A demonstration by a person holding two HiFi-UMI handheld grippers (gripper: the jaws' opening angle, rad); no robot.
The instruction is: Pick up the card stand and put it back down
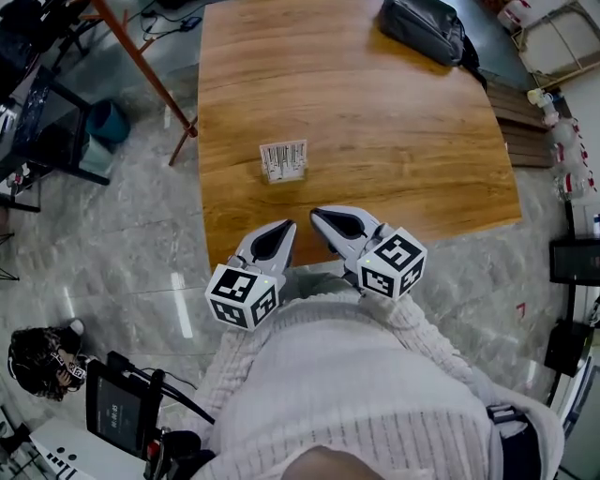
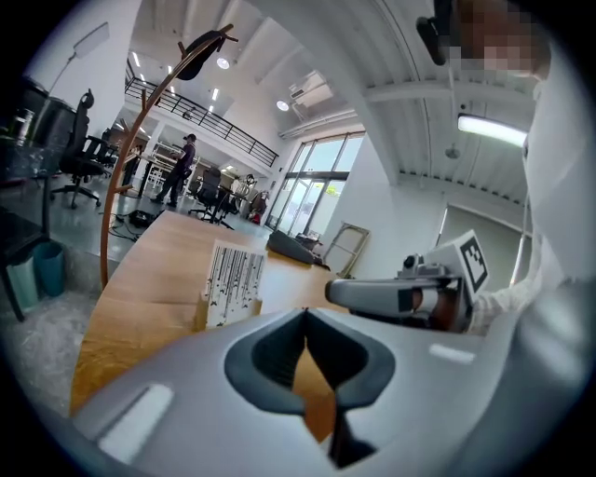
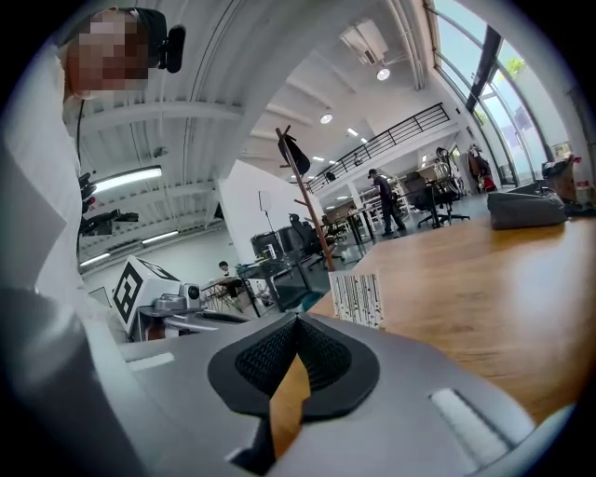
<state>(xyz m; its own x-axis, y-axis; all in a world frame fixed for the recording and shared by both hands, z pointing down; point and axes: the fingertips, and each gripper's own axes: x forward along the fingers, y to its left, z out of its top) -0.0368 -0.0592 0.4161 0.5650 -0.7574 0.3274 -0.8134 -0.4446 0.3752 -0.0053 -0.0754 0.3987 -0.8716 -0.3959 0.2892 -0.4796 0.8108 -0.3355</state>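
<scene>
Two grippers are shown side by side over the near edge of the wooden table (image 1: 394, 122). The left gripper (image 1: 289, 226) and the right gripper (image 1: 315, 215) are each closed, jaws together, with nothing held. The card stand (image 1: 283, 161) is seen upright on the table, near and beyond both tips, untouched. A dark bag (image 1: 424, 28) lies at the far right.

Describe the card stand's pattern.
The card stand has black vertical lines on white; left gripper view.

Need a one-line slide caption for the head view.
Left gripper and right gripper, shut and empty, at near edge of wooden table; card stand untouched ahead.
</scene>
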